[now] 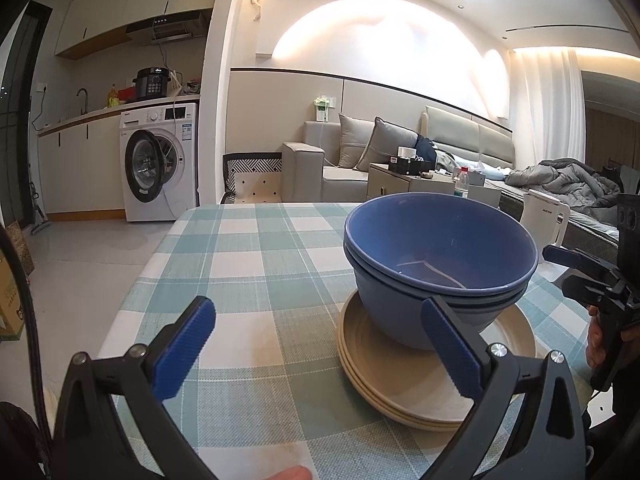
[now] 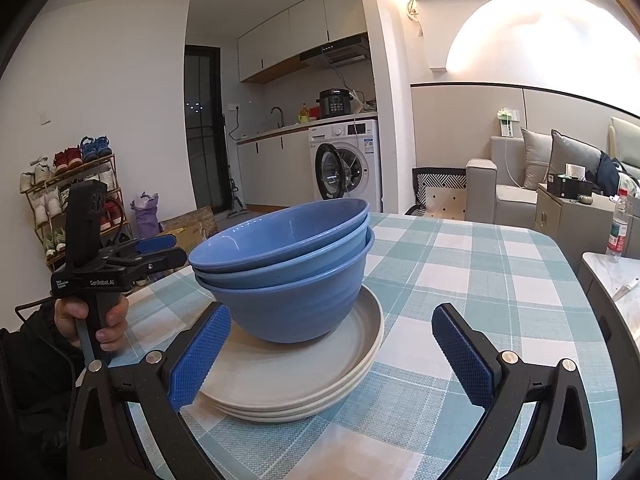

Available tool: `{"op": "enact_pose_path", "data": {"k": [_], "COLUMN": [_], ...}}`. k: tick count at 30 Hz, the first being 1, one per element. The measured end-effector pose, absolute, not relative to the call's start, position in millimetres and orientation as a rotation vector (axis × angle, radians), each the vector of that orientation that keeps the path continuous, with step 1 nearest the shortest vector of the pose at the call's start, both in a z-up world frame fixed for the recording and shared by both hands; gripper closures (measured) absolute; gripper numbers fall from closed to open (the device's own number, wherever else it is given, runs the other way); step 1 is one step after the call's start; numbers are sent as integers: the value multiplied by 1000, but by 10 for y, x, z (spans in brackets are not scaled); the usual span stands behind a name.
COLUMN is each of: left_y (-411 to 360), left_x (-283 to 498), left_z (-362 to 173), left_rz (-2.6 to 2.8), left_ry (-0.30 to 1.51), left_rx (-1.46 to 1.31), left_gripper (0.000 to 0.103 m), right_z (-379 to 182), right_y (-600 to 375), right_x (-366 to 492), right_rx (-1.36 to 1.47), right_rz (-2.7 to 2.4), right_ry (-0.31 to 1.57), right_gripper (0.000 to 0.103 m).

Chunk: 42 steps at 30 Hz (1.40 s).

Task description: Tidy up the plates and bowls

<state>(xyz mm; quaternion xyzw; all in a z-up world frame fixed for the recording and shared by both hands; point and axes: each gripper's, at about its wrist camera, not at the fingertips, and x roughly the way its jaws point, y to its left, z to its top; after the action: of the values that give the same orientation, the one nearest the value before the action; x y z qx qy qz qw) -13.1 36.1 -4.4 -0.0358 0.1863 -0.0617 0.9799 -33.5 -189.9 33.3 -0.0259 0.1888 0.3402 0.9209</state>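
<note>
Three blue bowls sit nested on a stack of three cream plates on the checked tablecloth. My right gripper is open just in front of the stack, its left finger overlapping the plates' near edge. In the left wrist view the bowls and plates lie right of centre. My left gripper is open and empty, its right finger in front of the stack. Each gripper shows side-on in the other view: the left gripper, held by a hand, and the right gripper.
A white kettle stands beyond the table's right side. A water bottle stands on a low marble-topped unit to the right. Sofa, washing machine and shoe rack are further off. Bare cloth lies left of the stack.
</note>
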Motion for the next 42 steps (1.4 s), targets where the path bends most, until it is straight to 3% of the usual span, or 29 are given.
{"op": "enact_pose_path", "data": {"k": [42], "left_y": [298], "left_x": [-151], "left_z": [-30], "left_rz": [-149], "left_ry": [359], "left_rx": [-41], "left_gripper": [0], "right_z": [311], "right_y": [-1879], "right_x": [-336], "right_rx": [-61], "right_rz": [731], "right_ry": [381], "right_gripper": [0]}}
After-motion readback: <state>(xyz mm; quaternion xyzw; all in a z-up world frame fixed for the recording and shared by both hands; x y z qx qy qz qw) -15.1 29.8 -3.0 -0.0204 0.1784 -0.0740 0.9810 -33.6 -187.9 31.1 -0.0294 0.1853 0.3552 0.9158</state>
